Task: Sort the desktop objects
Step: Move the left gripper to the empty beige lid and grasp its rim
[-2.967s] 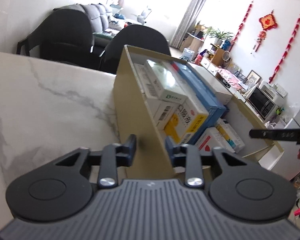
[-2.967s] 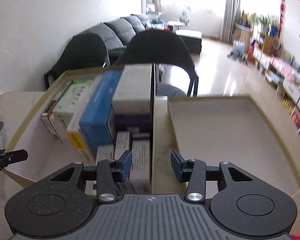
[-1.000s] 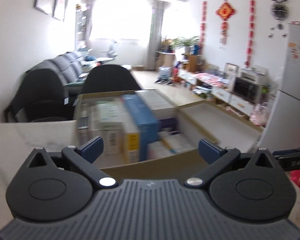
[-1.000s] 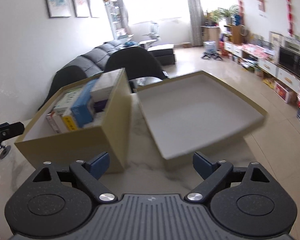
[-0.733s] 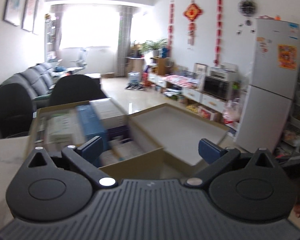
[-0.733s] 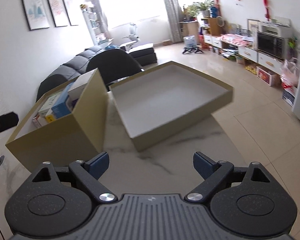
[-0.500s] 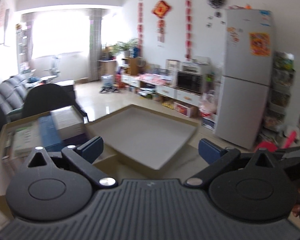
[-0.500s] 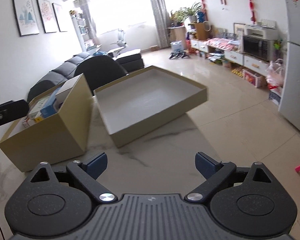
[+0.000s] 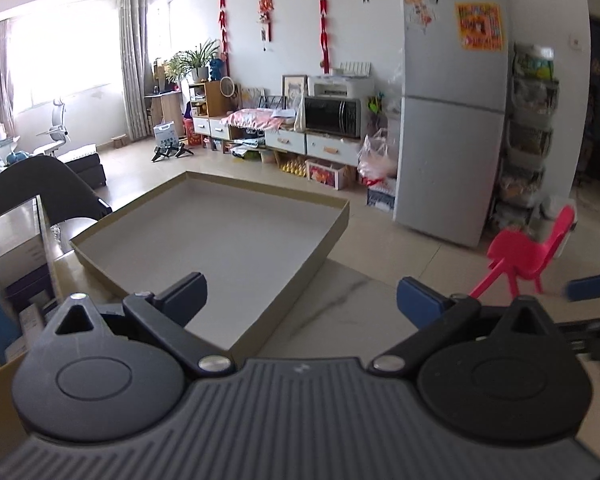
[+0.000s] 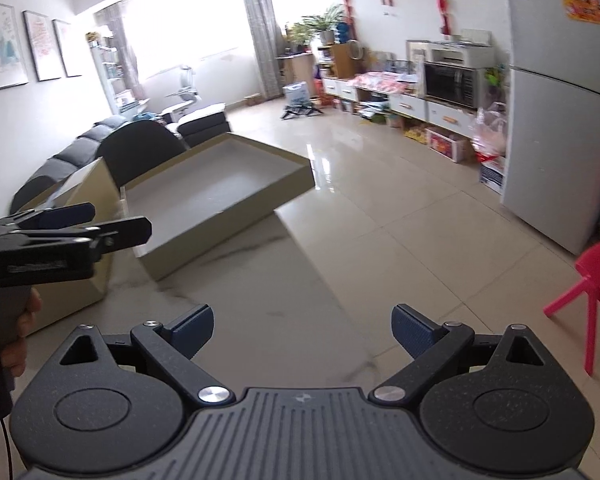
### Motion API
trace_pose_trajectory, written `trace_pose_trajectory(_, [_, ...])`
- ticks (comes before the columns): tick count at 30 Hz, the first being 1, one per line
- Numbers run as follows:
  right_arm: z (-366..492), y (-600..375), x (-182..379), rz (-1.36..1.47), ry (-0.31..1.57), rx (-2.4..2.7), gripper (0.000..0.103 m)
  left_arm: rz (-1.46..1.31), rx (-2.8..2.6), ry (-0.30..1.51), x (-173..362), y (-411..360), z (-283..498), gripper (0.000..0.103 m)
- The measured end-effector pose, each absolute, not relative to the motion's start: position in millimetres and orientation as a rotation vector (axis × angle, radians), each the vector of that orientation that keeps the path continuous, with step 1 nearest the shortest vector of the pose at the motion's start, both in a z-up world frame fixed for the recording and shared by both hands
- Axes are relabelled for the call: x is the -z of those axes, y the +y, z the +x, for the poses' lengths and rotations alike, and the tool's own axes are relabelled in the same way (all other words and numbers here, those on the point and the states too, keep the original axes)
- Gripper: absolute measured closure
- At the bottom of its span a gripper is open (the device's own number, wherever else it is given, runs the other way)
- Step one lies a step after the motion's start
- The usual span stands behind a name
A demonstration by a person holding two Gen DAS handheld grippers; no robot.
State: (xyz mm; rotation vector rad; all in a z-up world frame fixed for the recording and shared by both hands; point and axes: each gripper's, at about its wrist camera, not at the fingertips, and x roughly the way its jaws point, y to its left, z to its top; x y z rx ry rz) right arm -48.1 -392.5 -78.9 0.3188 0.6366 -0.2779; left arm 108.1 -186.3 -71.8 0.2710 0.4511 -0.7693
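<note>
Left wrist view: the left gripper [image 9: 300,300] is spread wide, nothing held; the empty box lid [image 9: 236,240] lies just ahead. The right gripper [image 10: 302,330] is likewise spread, the lid ahead-left.

Two grippers, the left gripper [image 9: 300,300] and right gripper [image 10: 302,330], are hovering over one marble table [image 10: 260,292], which is carrying two cardboard boxes: one shallow empty tray [image 9: 332,224] and one deep box [image 10: 96,184] beside it.
</note>
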Motion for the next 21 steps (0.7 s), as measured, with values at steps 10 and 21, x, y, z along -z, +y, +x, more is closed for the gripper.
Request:
trace_pose_trajectory(10, [-62.7, -409.2, 90.8, 0.358, 0.656, 0.328, 0.006, 0.371, 0.780, 0.504, 101.0, -206.6, 120.6, 0.021])
trace_pose_trajectory(21, [-59.5, -412.6, 93.7, 0.366, 0.665, 0.332, 0.006, 0.378, 0.764, 0.521, 102.3, -193.4, 127.6, 0.058])
